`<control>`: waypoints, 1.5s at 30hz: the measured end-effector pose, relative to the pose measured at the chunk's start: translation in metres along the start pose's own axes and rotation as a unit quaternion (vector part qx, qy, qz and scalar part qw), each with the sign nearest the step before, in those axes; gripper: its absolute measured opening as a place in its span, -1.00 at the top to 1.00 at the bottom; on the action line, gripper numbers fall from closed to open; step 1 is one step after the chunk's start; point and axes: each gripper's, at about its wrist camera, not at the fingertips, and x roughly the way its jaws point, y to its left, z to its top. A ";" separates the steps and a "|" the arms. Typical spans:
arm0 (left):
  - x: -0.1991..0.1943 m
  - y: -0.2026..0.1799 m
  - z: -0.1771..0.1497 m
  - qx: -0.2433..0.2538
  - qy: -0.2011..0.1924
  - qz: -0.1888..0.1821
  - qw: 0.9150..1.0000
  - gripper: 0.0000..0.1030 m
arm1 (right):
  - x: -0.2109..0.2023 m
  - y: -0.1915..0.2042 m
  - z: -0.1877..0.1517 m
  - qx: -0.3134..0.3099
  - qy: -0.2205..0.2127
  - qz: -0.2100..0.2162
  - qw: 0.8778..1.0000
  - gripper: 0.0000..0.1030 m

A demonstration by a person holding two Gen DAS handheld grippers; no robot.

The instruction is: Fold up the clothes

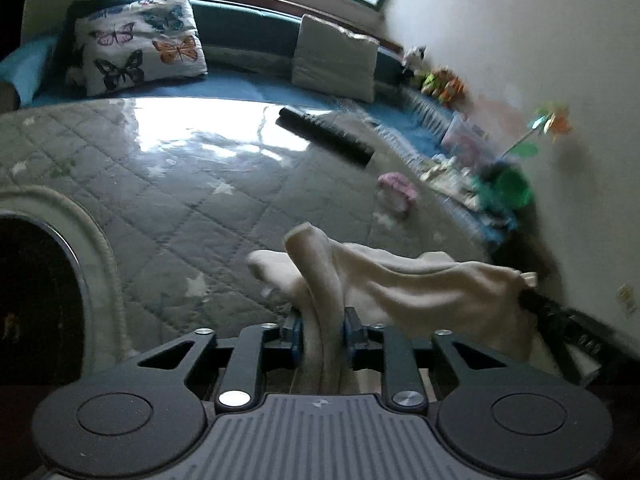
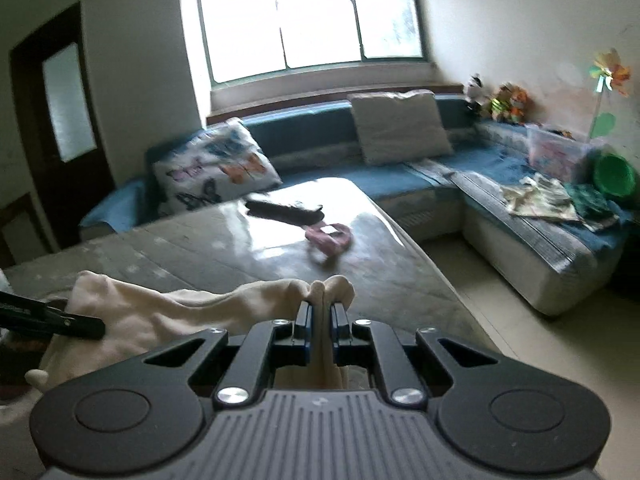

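left gripper (image 1: 322, 330): jaws partly apart, cream garment (image 1: 400, 280) bunched between them | right gripper (image 2: 321, 330): clamped tight on same garment | garment: stretched between both grippers above quilted table (image 1: 160, 200)

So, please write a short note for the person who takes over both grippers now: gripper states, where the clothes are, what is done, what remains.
Left gripper: closed on a bunched fold of the cream-coloured soft garment.
Right gripper: shut on the garment's other end.
The garment hangs between them above the grey quilted table cover.
A small pink cloth item lies further back.
Done: garment lifted.
Left: lay it flat and fold.
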 end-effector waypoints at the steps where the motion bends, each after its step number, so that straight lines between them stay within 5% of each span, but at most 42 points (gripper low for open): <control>1: 0.002 -0.001 -0.001 0.013 0.000 0.018 1.000 0.39 | 0.004 -0.003 -0.003 0.002 0.007 -0.008 1.000 0.83; 5: 0.002 0.002 -0.003 0.037 -0.006 0.048 0.998 0.03 | 0.010 -0.008 -0.008 0.001 0.016 -0.020 1.000 0.76; 11: 0.011 -0.002 0.007 0.059 -0.012 0.075 0.995 -0.19 | 0.017 0.004 -0.005 -0.008 0.014 0.006 1.000 0.75; 15: 0.024 -0.009 0.009 0.083 -0.008 0.087 0.993 -0.36 | 0.032 0.023 -0.003 -0.019 0.025 0.034 0.999 0.48; 28: 0.065 -0.014 0.013 0.117 0.016 0.103 0.988 -0.53 | 0.086 0.039 -0.013 -0.030 0.063 0.021 0.997 0.28; 45: 0.049 -0.026 0.005 0.138 -0.002 0.112 0.984 -0.79 | 0.052 0.062 -0.017 -0.065 0.048 0.050 0.996 -0.16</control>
